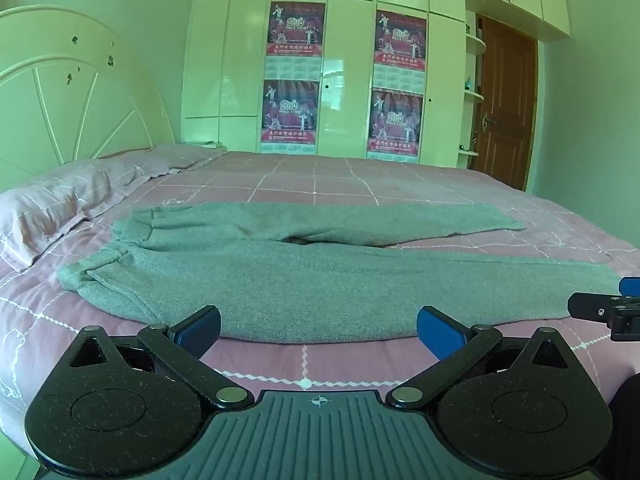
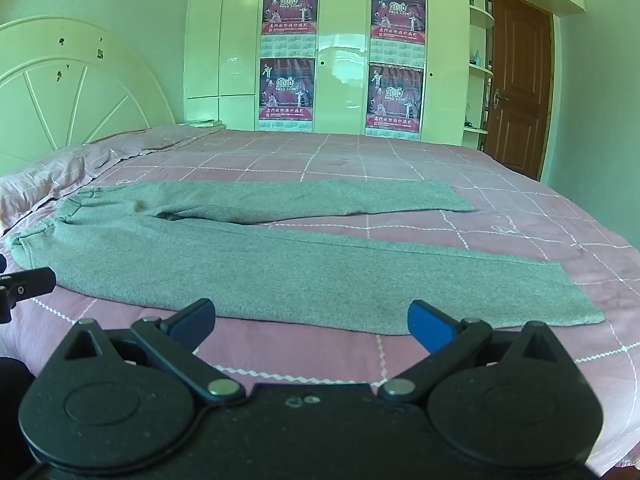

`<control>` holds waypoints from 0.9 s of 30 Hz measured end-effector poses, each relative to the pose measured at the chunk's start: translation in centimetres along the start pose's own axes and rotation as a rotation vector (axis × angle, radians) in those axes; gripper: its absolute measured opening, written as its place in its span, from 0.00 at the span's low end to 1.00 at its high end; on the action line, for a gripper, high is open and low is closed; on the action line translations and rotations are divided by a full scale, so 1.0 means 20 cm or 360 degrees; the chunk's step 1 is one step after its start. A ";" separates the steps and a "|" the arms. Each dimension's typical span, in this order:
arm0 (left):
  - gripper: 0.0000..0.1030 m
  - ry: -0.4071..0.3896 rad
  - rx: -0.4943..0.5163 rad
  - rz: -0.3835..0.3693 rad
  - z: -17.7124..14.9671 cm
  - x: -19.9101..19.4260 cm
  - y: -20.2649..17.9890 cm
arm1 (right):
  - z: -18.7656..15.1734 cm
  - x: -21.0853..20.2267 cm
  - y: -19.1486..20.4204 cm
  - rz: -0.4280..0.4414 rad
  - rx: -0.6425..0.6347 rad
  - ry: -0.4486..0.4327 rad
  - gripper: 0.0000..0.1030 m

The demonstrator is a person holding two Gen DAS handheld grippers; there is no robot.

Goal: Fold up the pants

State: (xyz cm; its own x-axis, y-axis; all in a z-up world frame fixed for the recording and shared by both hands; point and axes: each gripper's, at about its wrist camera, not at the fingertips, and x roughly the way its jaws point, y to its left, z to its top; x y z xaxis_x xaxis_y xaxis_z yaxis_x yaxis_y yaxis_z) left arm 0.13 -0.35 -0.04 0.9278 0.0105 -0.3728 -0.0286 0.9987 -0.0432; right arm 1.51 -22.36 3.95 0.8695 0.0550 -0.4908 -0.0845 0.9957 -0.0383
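Left wrist view: the left gripper (image 1: 318, 330) hovers with jaws spread wide and empty, just short of the near edge of the pants (image 1: 304, 280); these lie flat on the bed (image 1: 360, 176), legs apart, probably ready for a lengthwise fold. Right wrist view: the right gripper (image 2: 310, 322) likewise stands wide and empty; bare bedding beyond the far leg leaves room.

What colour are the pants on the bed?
Plain grey pants, no pattern; clearest in the right wrist view.
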 end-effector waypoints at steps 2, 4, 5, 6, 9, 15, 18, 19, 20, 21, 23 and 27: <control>1.00 0.0001 -0.0001 0.0000 0.00 0.00 0.00 | 0.00 0.00 0.00 0.0000 0.0000 0.0000 0.94; 1.00 0.0001 -0.0001 0.0000 0.00 0.00 0.00 | 0.00 0.00 0.00 0.0000 -0.0001 0.0001 0.94; 1.00 0.0001 0.0000 0.0000 0.00 0.00 0.00 | 0.00 0.00 0.00 0.0000 -0.0001 0.0000 0.94; 1.00 0.0003 0.0001 0.0000 0.00 0.00 0.00 | 0.00 0.00 0.00 0.0000 -0.0001 0.0000 0.94; 1.00 0.0003 0.0001 -0.0001 0.00 0.00 0.00 | 0.00 0.00 0.00 0.0000 -0.0001 0.0001 0.94; 1.00 0.0006 0.0001 0.0002 0.00 0.00 0.00 | 0.00 0.00 0.00 0.0000 -0.0002 0.0003 0.94; 1.00 0.0006 0.0004 -0.0002 0.00 0.00 0.00 | 0.00 0.00 0.00 -0.0001 -0.0001 0.0003 0.94; 1.00 0.0006 0.0006 0.0000 0.00 0.00 0.00 | 0.00 0.00 0.00 -0.0002 -0.0001 0.0004 0.94; 1.00 0.0007 0.0004 -0.0002 0.00 0.00 0.01 | 0.00 0.00 0.00 -0.0001 -0.0001 0.0003 0.94; 1.00 0.0007 0.0003 -0.0003 0.00 0.00 0.01 | 0.00 0.00 0.00 -0.0001 -0.0001 0.0002 0.94; 1.00 0.0009 0.0006 -0.0002 0.00 0.00 0.00 | 0.00 0.00 0.00 -0.0001 -0.0001 0.0003 0.94; 1.00 0.0010 0.0012 -0.0001 0.00 0.00 0.00 | 0.00 0.00 0.00 -0.0001 0.0000 0.0003 0.94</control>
State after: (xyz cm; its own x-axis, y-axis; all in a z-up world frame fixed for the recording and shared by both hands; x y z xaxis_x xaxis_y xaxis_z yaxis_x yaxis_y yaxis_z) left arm 0.17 -0.28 -0.15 0.9254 0.0095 -0.3788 -0.0252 0.9990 -0.0366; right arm 1.56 -22.31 3.94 0.8686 0.0544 -0.4925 -0.0841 0.9957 -0.0383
